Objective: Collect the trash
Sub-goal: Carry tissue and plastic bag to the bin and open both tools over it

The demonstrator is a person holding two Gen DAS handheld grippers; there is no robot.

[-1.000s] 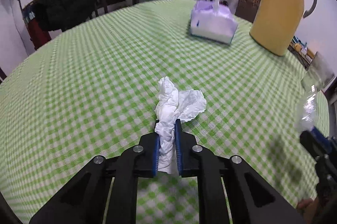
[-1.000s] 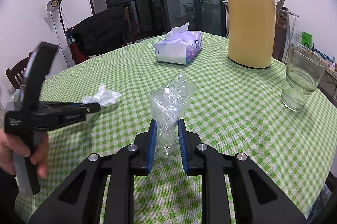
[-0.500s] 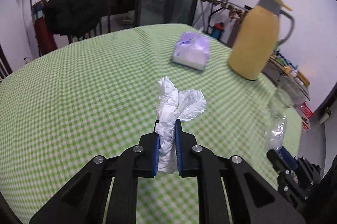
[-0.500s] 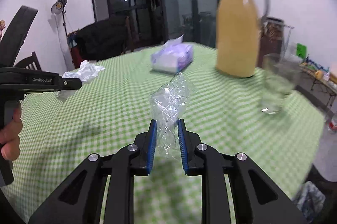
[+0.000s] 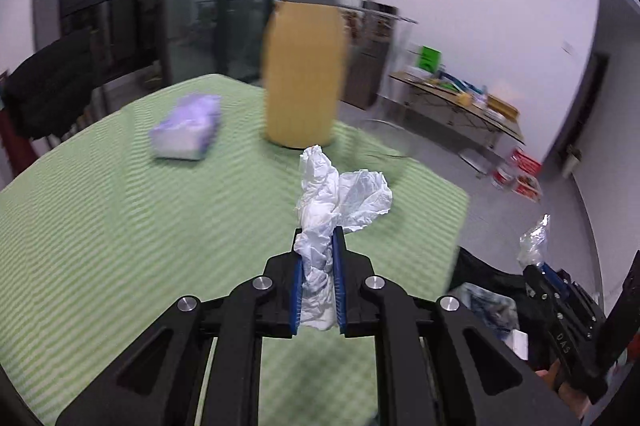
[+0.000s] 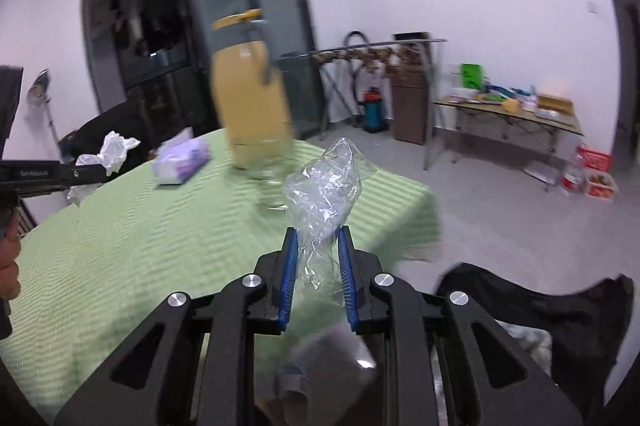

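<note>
My left gripper (image 5: 317, 238) is shut on a crumpled white tissue (image 5: 340, 193), held above the right part of the green checked table (image 5: 120, 218). My right gripper (image 6: 318, 238) is shut on a crumpled clear plastic wrapper (image 6: 324, 189), near the table's right edge. In the right wrist view the left gripper (image 6: 105, 174) with its tissue (image 6: 114, 149) shows at far left. In the left wrist view the right gripper (image 5: 536, 268) with the wrapper (image 5: 534, 240) hangs at lower right, over a black-lined trash bin (image 5: 492, 302). The bin's black bag (image 6: 560, 306) lies below right of the wrapper.
A yellow thermos jug (image 5: 304, 65) and a purple tissue pack (image 5: 186, 129) stand on the table, with a blurred drinking glass (image 6: 272, 193) beside the jug. A folding table (image 6: 508, 117) with clutter and boxes stands across the grey floor. A dark coat on a chair (image 5: 44, 93) is at the left.
Both grippers have swung to the right and off toward the table's right edge, still holding the tissue and the wrapper. The trash bin and the floor have come into view.
</note>
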